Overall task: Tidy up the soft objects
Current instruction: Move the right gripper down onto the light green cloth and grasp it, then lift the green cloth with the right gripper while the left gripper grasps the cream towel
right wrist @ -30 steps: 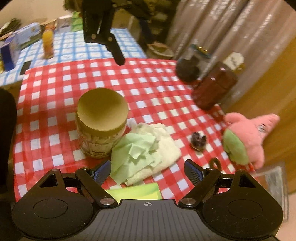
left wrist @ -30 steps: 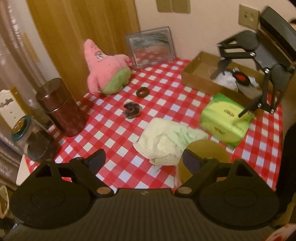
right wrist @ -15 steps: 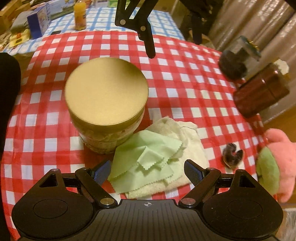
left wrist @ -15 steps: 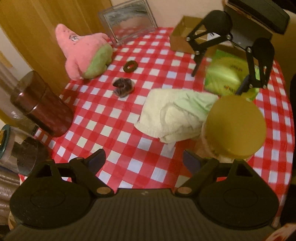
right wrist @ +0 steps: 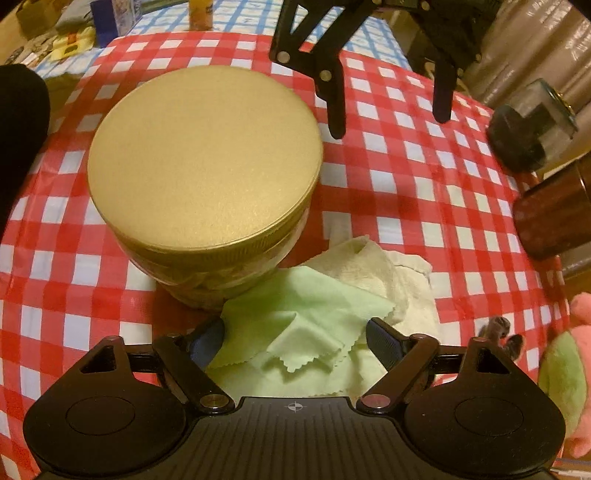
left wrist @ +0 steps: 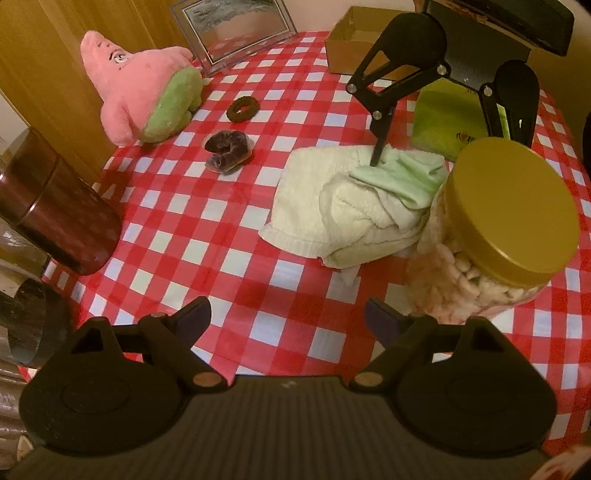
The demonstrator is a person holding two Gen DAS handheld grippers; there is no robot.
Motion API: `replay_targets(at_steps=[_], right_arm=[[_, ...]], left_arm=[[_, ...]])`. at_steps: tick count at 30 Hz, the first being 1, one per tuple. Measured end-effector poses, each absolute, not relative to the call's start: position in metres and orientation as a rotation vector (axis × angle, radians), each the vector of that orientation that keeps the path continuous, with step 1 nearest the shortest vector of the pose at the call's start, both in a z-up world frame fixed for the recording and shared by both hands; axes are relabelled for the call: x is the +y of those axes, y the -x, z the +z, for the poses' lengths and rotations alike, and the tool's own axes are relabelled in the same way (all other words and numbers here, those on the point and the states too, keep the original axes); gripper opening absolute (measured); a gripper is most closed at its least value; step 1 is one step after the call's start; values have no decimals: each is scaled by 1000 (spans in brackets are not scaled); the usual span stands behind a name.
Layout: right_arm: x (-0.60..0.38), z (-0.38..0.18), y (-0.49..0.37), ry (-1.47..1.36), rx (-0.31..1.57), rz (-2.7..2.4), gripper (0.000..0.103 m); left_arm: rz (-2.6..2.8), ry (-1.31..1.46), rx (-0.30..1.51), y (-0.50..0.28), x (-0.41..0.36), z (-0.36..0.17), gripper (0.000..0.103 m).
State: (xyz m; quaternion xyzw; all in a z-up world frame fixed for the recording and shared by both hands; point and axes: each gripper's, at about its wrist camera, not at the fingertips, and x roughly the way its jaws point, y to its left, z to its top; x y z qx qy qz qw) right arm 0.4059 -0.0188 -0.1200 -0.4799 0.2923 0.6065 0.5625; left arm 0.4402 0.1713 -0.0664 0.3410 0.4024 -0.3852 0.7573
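Note:
A cream towel [left wrist: 325, 210] lies crumpled on the red checked table with a light green cloth [left wrist: 402, 177] on top; both show in the right wrist view, cloth [right wrist: 306, 317] over towel [right wrist: 402, 280]. My right gripper [right wrist: 295, 336] is open, its fingers straddling the green cloth; one fingertip [left wrist: 376, 158] touches the cloth in the left wrist view. My left gripper [left wrist: 288, 314] is open and empty above the table, short of the towel. A pink starfish plush [left wrist: 144, 96] sits at the far left. Two dark scrunchies [left wrist: 229, 149] [left wrist: 242, 108] lie near it.
A gold-lidded jar [left wrist: 506, 229] stands against the towel's right side, also in the right wrist view [right wrist: 203, 162]. A green box [left wrist: 447, 122], a cardboard box [left wrist: 351, 40], a picture frame [left wrist: 236, 29] and a brown canister [left wrist: 55, 206] ring the table.
My right gripper has come down toward the green cloth, its fingers now around it. My left gripper has moved closer to the towel and jar.

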Motion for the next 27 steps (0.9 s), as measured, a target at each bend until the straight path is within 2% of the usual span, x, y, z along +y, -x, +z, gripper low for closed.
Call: replay_targets(at_steps=[2,3,8,10,14,19,27], right_arm=[[-18,-123,-406,1133,700,1434,60],[-19,-123,-406,1132,704,1435,58],[-23,-119,-410,1085,749,1425,23],[-27,-114,-411,1067,756,1413,12],[-39,-98,-414,1010,750,1361,7],[-63,-76,-421,913,724,1248,6],[-104,-54,-433,800,713,1064,6]], left_arm=[[-844,-739,876,-441,171,-71,89],[-846,-739,877,-441,171,-73,89],[-855,-740,878,-442,170,-81,89],[-859,-743,880,-442,169,-82,89],[-872,-773,871,-444,163,-79,89],[-874,-767,870,-457,153,-67,89],[-883,-596,933,-497,130,-52,89]])
